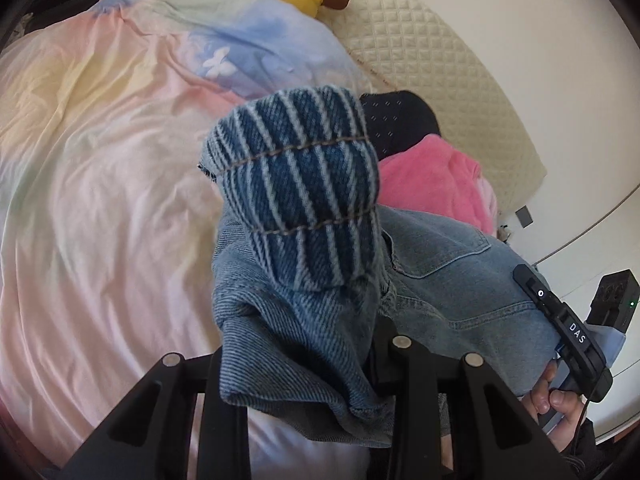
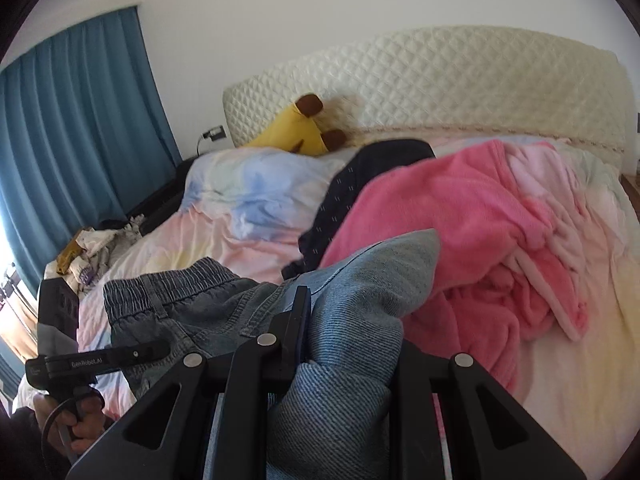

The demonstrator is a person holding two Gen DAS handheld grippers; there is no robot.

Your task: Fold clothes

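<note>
Jeans (image 1: 460, 280): held up off the bed (image 1: 100, 200) at the near edge, a cuff turned out so the striped inside faces the left camera; the elastic waistband is seen at the near left in the right view.
Left gripper (image 1: 304, 360): clenched on a bunch of denim, which spills over the fingers toward the camera.
Right gripper (image 2: 344, 364): denim is wedged between its fingers and appears to be grasped (the fingertips themselves are hidden by the cloth).
Pink fleece (image 2: 460, 240): lying crumpled on the far right of the bed, not folded.
Dark garment (image 2: 360, 184): heaped just behind the fleece, near the headboard (image 2: 440, 80), also unfolded.
Bedding: a pastel duvet, rumpled, with a yellow plush (image 2: 296, 128) at the far end.
Done so far: no folded item is visible in either view.
Left to do: the jeans are judged to be mid-handling, still bunched and not yet laid flat; the fleece and the dark garment remain untouched, so most of the task is ahead.
</note>
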